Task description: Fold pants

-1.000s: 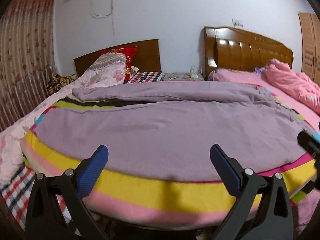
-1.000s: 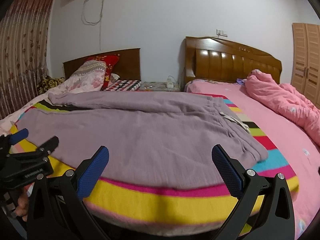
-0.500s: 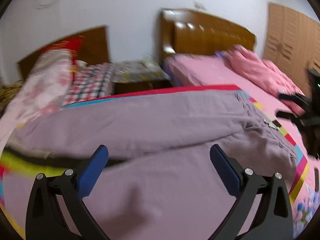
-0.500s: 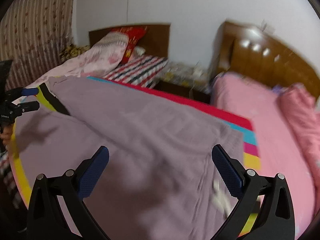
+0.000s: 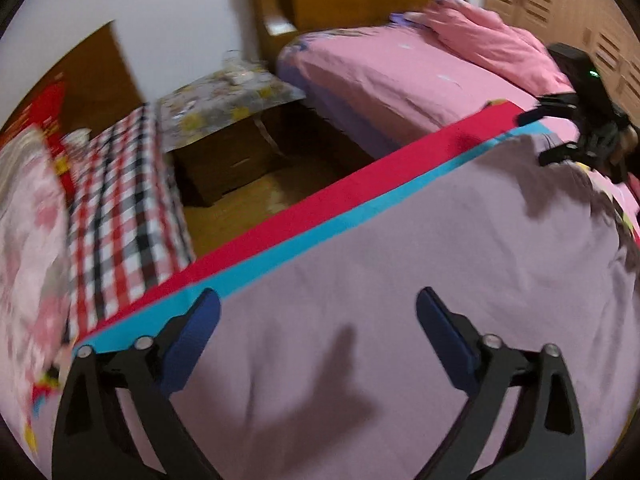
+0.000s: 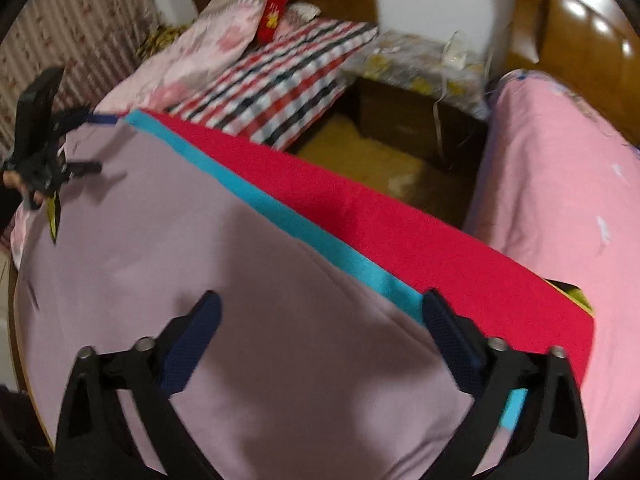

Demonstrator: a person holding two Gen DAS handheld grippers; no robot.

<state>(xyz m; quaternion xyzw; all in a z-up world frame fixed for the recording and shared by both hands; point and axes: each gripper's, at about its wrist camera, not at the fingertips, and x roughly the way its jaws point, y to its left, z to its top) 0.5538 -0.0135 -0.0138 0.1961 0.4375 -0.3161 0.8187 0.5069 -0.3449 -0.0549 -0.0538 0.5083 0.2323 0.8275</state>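
Lilac pants point(image 5: 400, 280) lie spread flat on a striped blanket point(image 5: 320, 200), their far edge running along its cyan and red bands. My left gripper point(image 5: 318, 300) hovers over the pants near that edge, pointing steeply down. Its jaws are closing, with only cloth below them and nothing pressed between the blue pads. My right gripper point(image 6: 320, 300) hangs over the same pants point(image 6: 200, 240) beside the cyan band point(image 6: 280, 216), jaws also closing and clear of the cloth. Each gripper shows in the other's view, the right gripper point(image 5: 540, 136) at the far right and the left gripper point(image 6: 96, 144) at the far left.
Beyond the blanket edge is a gap of wooden floor point(image 5: 256, 192) with a bedside cabinet point(image 5: 228, 100) under a patterned cover. A pink bed point(image 5: 400, 76) with a wooden headboard stands to the right. A checked sheet point(image 6: 288, 80) and pillows point(image 6: 236, 20) lie to the left.
Both views have swept forward across the pants to the far blanket edge and tipped downward. The jaws of both grippers stand slightly narrower than before.
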